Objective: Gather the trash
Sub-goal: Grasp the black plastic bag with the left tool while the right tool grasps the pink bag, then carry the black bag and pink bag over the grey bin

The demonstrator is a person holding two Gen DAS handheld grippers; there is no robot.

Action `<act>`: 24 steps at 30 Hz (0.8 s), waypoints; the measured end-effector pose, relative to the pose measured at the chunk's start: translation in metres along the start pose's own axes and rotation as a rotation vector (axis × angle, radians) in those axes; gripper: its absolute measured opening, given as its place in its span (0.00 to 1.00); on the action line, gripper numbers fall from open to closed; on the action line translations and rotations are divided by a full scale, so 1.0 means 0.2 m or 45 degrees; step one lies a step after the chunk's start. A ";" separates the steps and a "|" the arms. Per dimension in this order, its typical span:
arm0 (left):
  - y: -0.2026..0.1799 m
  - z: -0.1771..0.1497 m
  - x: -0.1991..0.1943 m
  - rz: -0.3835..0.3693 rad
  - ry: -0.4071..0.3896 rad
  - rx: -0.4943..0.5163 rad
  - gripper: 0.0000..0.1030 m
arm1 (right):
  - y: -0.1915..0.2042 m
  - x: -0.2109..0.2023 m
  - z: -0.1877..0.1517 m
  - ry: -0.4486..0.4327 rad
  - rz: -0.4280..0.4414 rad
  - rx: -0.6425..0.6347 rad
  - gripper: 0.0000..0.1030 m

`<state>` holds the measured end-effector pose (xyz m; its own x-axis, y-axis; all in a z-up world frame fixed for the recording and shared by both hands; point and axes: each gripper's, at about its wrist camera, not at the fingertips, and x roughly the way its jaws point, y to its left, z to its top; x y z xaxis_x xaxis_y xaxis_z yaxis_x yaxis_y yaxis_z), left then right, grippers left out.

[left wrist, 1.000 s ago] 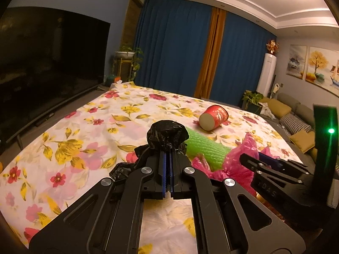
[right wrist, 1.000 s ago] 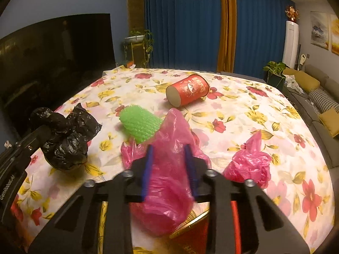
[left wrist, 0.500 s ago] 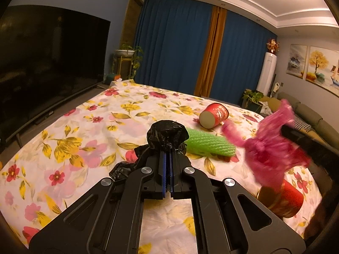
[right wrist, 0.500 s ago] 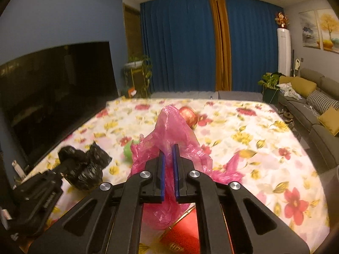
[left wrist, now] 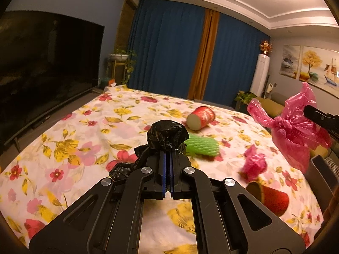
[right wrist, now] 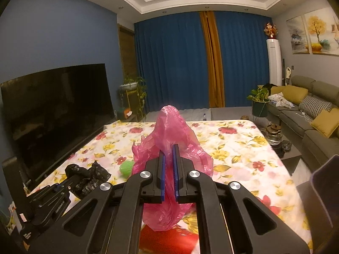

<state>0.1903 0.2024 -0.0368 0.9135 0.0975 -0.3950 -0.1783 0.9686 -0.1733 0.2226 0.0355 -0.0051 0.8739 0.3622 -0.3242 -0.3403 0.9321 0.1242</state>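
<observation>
My left gripper [left wrist: 167,158] is shut on a crumpled black plastic bag [left wrist: 167,136] low over the floral tablecloth [left wrist: 84,139]. My right gripper [right wrist: 169,154] is shut on a pink plastic bag [right wrist: 171,131] and holds it high above the table; the bag also shows at the right of the left wrist view [left wrist: 290,127]. On the cloth lie a green foam net [left wrist: 201,147], a red paper cup on its side [left wrist: 200,118], a small crumpled pink bag [left wrist: 254,165] and another red cup [left wrist: 269,196] near the front right edge.
A large dark TV [right wrist: 57,110] stands along the table's left side. Blue curtains [right wrist: 180,63] hang behind. A sofa with cushions [right wrist: 307,110] and a low side table with a kettle [right wrist: 274,133] are to the right. A dark bin edge [right wrist: 326,182] sits at right.
My right gripper shut on the pink bag and lifted it up and to the right off the table. The left gripper kept its hold on the black bag, nearly still.
</observation>
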 end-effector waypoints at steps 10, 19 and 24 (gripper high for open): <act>-0.17 -0.05 -0.14 -0.070 -0.007 0.050 0.01 | -0.07 -0.18 -0.06 -0.016 0.002 -0.001 0.07; -0.35 -0.05 -0.29 -0.126 -0.059 0.107 0.01 | -0.18 -0.35 -0.09 -0.054 -0.019 0.016 0.07; -0.47 -0.05 -0.35 -0.159 -0.074 0.140 0.01 | -0.23 -0.44 -0.10 -0.073 -0.040 0.015 0.07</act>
<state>0.1398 0.1028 -0.0012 0.9463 -0.0150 -0.3230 -0.0241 0.9929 -0.1165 0.1538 -0.0391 -0.0017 0.9026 0.3319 -0.2741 -0.3086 0.9429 0.1256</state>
